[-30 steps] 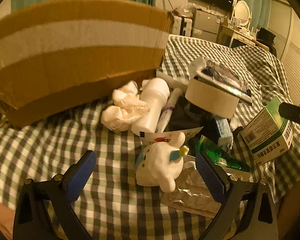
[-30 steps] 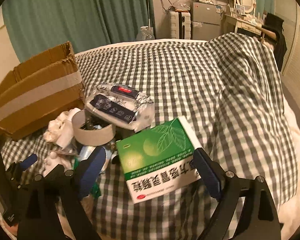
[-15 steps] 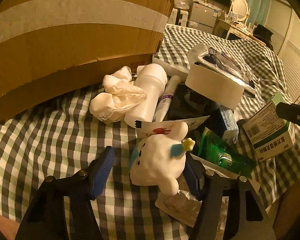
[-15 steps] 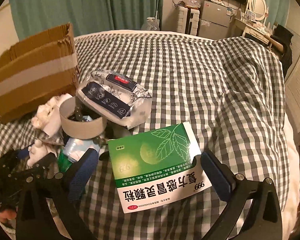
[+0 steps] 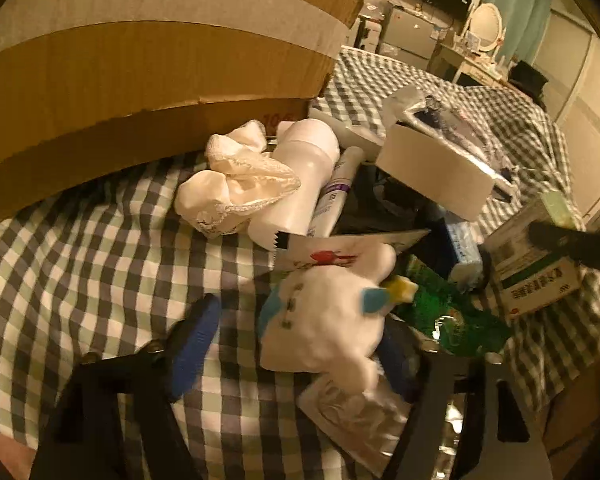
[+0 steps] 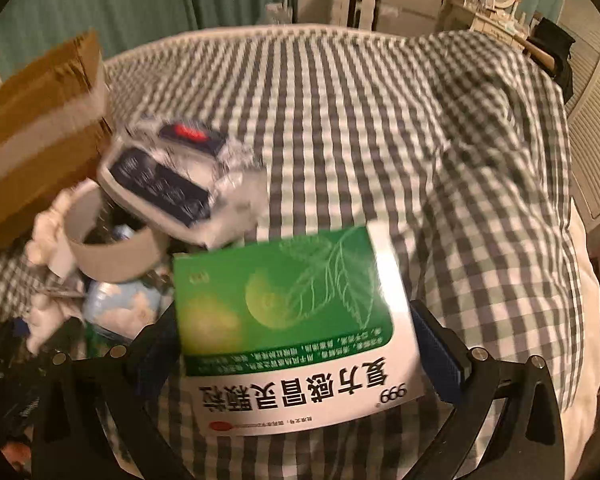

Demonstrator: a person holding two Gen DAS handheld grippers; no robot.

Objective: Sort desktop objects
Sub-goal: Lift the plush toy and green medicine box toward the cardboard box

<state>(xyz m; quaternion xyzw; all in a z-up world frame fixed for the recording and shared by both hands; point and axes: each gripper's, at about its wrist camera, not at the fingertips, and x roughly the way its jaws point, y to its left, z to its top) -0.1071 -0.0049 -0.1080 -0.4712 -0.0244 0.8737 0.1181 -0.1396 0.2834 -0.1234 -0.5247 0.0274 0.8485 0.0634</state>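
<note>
Though walled at far left by cardboard box [image 5: 140,80], leaves bare checked bed [image 5: 80,260] in front. Left hand-held gripper [image 5: 296,350]: unclenched, just been closing, straddling white plush toy [image 5: 320,320], left pad clear of it. Narrower than a second ago, with toy closer in. Crowded by clutter on toy's right. Right hand-held gripper [image 6: 296,356]: released, just been widening, flanking green medicine box [image 6: 292,320] on bed, lower over it than before. Open bedspread rightward to mattress edge.
</note>
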